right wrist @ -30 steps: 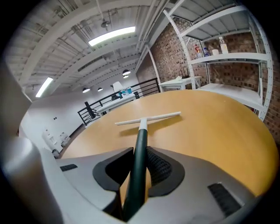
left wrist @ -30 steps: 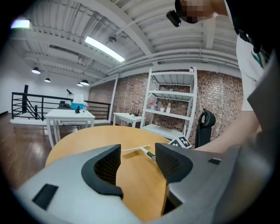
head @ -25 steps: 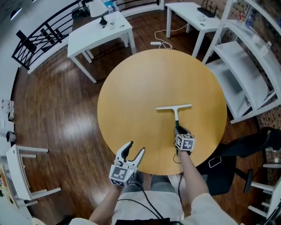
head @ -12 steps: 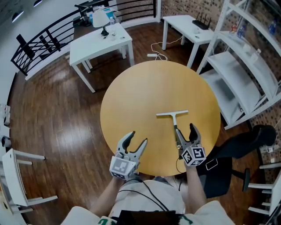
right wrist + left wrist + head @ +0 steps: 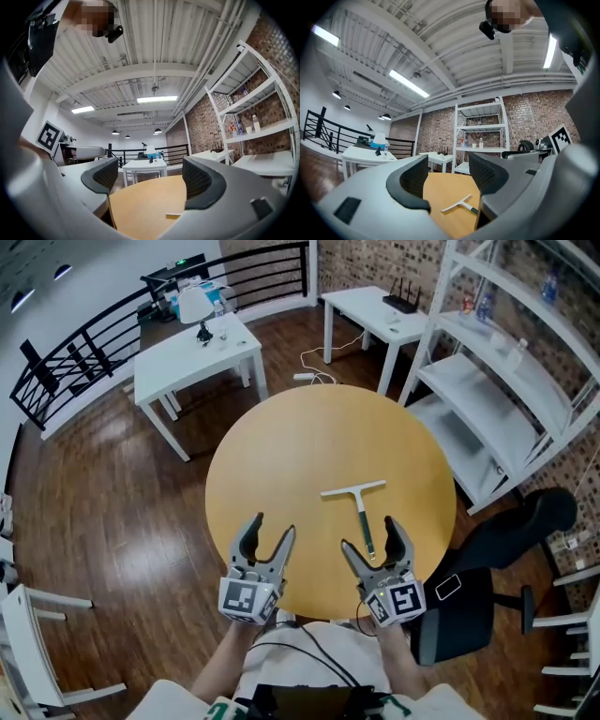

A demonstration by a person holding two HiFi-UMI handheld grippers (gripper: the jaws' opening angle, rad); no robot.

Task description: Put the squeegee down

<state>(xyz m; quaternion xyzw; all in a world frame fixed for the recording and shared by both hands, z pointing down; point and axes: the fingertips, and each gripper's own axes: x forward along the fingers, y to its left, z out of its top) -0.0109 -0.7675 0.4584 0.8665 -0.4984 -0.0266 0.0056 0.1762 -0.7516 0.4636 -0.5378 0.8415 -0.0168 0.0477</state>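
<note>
L gripper (image 5: 270,526) hovers over the near-left edge of the round table (image 5: 234,474), jaws apart, nothing betw. them. The squeegee (image 5: 360,506) lies flat on the tabletop right of centre, blade away from the person, handle toward the R gripper (image 5: 369,534). R jaws are opening, wide and empty, prob. clear of the handle. White shelving (image 5: 506,399) stands far right.

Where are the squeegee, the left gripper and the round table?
squeegee (image 5: 361,517): head view, on its handle.
left gripper (image 5: 271,526): head view, midway between its fingertips.
round table (image 5: 309,442): head view, bare top.
</note>
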